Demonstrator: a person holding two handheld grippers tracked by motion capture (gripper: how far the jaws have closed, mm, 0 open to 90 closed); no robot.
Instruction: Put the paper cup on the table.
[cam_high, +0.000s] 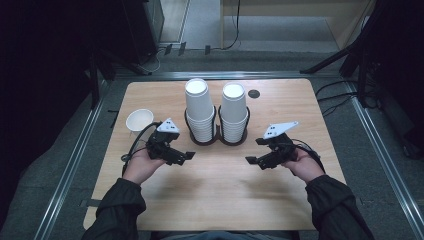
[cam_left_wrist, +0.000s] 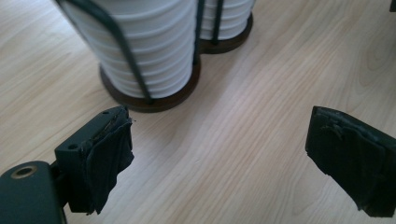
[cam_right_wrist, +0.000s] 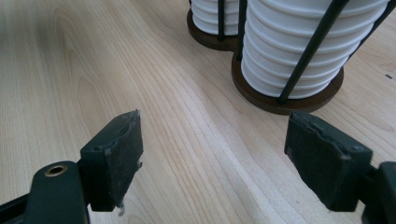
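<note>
On the table (cam_high: 215, 190), two upright cup stacks (cam_high: 200, 112), both tongs (cam_high: 187, 156) gaping.

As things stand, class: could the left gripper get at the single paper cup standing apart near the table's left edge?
Probably yes. The left gripper has its jaws open and empty, and the single cup stands upright just beyond that hand with bare table around it. The cup stacks sit to the other side, out of the way.
</note>
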